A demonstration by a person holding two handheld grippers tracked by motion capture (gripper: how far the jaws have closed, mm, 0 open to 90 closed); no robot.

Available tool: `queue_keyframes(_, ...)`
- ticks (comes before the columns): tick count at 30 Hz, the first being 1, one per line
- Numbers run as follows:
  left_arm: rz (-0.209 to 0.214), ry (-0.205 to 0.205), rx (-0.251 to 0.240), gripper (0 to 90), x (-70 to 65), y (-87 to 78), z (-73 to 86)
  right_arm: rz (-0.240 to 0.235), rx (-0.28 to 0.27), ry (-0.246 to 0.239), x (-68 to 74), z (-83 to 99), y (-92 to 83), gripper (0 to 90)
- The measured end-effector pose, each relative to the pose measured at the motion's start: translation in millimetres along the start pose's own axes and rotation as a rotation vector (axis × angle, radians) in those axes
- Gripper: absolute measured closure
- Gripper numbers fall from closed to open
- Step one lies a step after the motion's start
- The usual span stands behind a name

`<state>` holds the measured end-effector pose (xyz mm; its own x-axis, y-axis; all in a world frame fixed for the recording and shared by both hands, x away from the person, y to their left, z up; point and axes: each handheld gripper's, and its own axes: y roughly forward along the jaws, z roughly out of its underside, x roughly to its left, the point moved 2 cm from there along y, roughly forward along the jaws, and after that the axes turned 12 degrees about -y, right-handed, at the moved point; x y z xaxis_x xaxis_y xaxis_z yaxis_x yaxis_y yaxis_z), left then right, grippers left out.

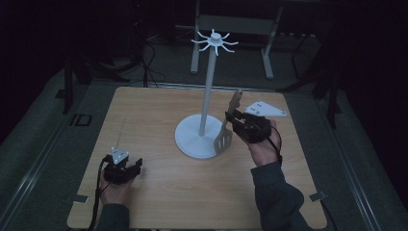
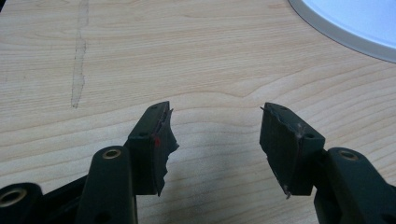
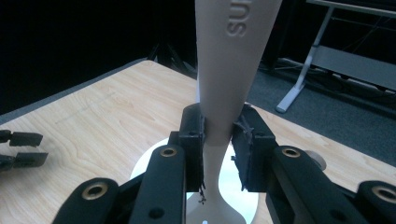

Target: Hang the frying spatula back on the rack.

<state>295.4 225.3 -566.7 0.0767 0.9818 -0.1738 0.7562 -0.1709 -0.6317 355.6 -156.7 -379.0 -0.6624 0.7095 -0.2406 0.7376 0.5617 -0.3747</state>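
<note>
At the left of the high view, the left gripper (image 1: 123,167) is rested low over the wooden table (image 1: 159,115), near its front edge and well apart from everything else. In the left gripper view its jaws are seen spread wide, with nothing but bare wood between them and the rim of the white base (image 2: 355,28) in the far corner.

At the middle, a white hanging stand (image 1: 208,91) is set upright on its round base (image 1: 192,139), and a ring of short hooks (image 1: 215,42) is carried at the top of its pole.

To the right, a beige slotted spatula (image 1: 228,122) is clamped by the right gripper (image 1: 236,123). In the right gripper view the jaws are seen closed on the narrow neck of the spatula (image 3: 229,79), the handle rising above them and the blade hanging down over the base.

The work is judged to be the hanging of the spatula on a hook. The grip is taken on a smooth, tapering neck, so the spatula could be pivoted or slipped between the pads as it is raised. The pole could be struck by the blade and the stand tipped, since it is steadied by nothing. The hooks are small, so the handle's end could easily be missed.
</note>
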Motion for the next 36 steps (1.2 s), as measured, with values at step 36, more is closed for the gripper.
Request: queue_keyframes(36, 0.001, -0.007, -0.001, 43.9, 0.7, 0.5, 0.1, 0.025, -0.083, 0.011, -20.4, -29.1, -4.1, 74.4)
